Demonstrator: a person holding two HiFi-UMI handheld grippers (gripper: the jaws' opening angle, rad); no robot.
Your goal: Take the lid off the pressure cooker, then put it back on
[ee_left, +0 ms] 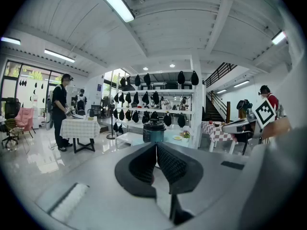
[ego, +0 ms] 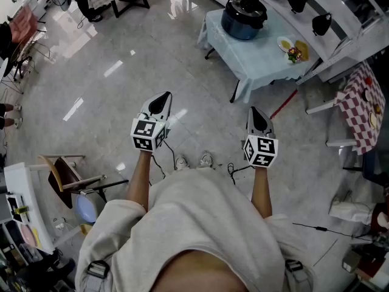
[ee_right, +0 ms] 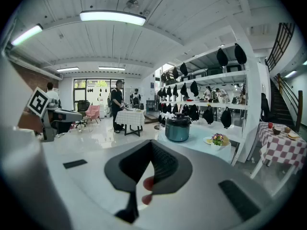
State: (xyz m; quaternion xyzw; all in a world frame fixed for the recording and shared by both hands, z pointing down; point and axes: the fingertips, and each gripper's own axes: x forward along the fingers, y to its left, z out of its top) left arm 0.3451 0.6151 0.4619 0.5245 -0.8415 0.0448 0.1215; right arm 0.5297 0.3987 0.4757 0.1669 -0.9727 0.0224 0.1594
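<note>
A dark blue pressure cooker (ego: 243, 17) with its black lid on stands on a light blue table (ego: 261, 56) at the far side of the room. It shows small and distant in the left gripper view (ee_left: 154, 131) and in the right gripper view (ee_right: 178, 127). My left gripper (ego: 161, 102) and right gripper (ego: 258, 119) hang side by side over the bare floor, well short of the table. Both point towards the cooker. The left gripper's (ee_left: 156, 145) jaws are shut with nothing between them, and so are those of the right gripper (ee_right: 151, 145).
A small plate with flowers (ego: 293, 48) lies on the table beside the cooker. White shelves with black items (ee_left: 153, 97) stand behind it. A red-checked table (ego: 363, 105) is at the right, a chair (ego: 64, 175) at the lower left. A person (ee_left: 60, 111) stands at another checked table (ee_left: 80, 127).
</note>
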